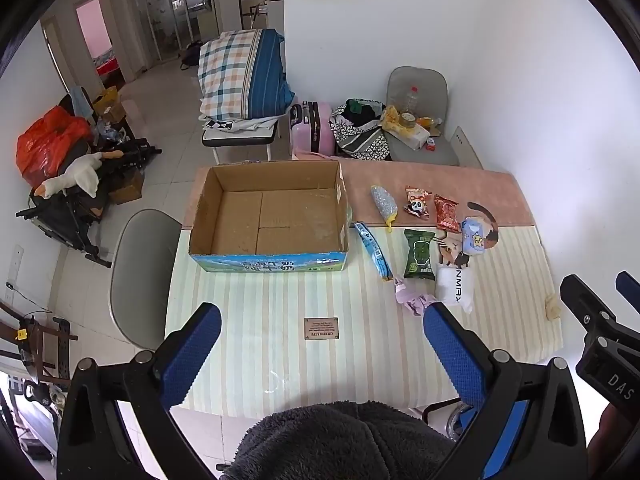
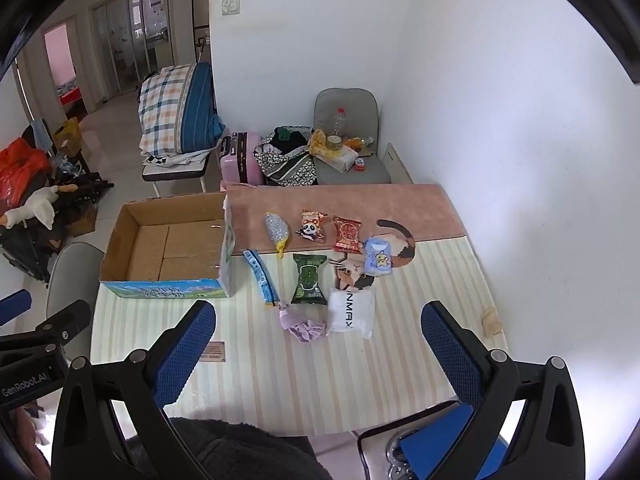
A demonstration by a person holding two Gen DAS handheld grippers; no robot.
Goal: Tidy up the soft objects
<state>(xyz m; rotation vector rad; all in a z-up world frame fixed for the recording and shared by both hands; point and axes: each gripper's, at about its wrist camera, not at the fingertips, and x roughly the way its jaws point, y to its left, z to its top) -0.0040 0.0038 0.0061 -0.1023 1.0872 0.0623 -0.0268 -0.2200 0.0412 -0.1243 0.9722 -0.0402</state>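
Right wrist view: we hover both grippers, right gripper [image 2: 318, 354] and left gripper [image 1: 322, 346], fingers released, nothing grasped. Box [image 2: 132, 236] at ten o'clock, unfilled. Next: purple cloth [image 2: 302, 326], twelve o'clock.

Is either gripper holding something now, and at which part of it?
Nothing is held. The left gripper and the right gripper are both open over the table, with nothing between their fingers.
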